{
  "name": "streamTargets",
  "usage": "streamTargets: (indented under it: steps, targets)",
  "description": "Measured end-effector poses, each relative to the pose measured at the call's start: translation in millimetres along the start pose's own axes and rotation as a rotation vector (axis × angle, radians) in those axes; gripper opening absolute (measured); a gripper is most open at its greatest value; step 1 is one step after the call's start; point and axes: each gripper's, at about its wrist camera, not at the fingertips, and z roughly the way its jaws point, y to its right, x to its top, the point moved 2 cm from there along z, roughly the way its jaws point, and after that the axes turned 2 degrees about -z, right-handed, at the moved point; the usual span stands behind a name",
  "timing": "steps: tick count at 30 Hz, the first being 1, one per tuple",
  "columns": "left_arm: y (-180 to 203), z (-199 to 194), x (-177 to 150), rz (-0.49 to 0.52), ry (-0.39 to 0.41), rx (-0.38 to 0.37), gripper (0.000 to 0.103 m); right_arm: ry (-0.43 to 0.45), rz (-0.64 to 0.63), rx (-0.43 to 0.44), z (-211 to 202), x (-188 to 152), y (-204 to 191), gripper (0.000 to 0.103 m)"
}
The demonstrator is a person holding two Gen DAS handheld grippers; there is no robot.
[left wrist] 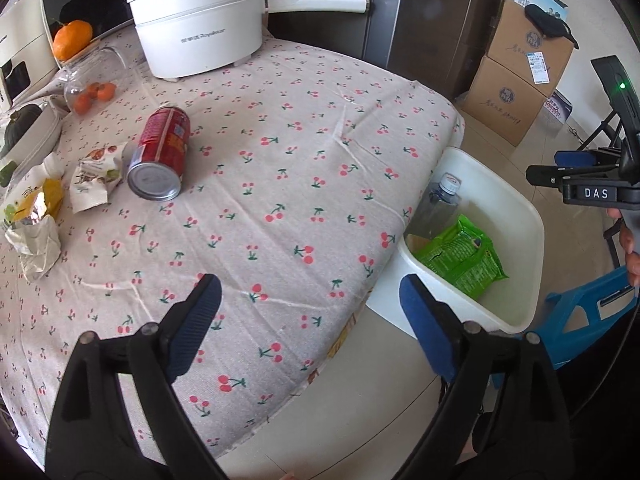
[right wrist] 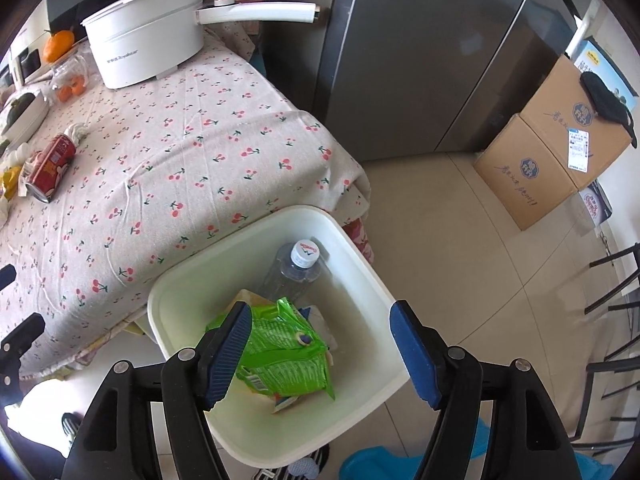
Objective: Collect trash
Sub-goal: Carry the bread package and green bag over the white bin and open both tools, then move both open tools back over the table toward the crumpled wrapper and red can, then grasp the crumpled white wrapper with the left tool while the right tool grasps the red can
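I count one green packet [right wrist: 286, 354] and one bottle [right wrist: 294, 270] in the bin [right wrist: 384, 280]. One can [left wrist: 162, 152], three wrappers [left wrist: 96, 176] remain tabled. Both my grippers [left wrist: 310, 300] [right wrist: 318, 334] gape, empty

The table [left wrist: 280, 184] fills the left and middle of both views. At its far edge stands the pot [left wrist: 196, 32], its handle reaching to the right. Left of the pot lies a jar [left wrist: 94, 80] on its side with small fruits inside. Nearer, the can [left wrist: 162, 152] lies on its side, and just left of it are the wrappers [left wrist: 96, 176], perhaps touching it. The bin [right wrist: 360, 264] stands against the table's right edge. In it lie the bottle [right wrist: 292, 268] and, nearer, the snack bag [right wrist: 280, 356]. Cardboard boxes [right wrist: 556, 152] are stacked far right.
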Motion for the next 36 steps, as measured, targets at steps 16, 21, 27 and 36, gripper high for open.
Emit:
streamTargets:
  steps: [16,21,27,36]
  targets:
    - [-135,-31,-5,-0.229,0.034,0.205,0.1,0.029,-0.114,0.165,-4,53,-130,0.082]
    - [-185,-42,-5,-0.308,0.046,0.296,0.1,0.036,-0.122,0.208,0,71,-173,0.084]
    - [-234,-42,-10,-0.405,0.027,0.345,0.1,0.031,-0.074,0.313,10,93,-219,0.089]
    - [-262,-18,-5,-0.51,0.028,0.245,0.1,0.071,-0.068,0.43,15,113,-274,0.089]
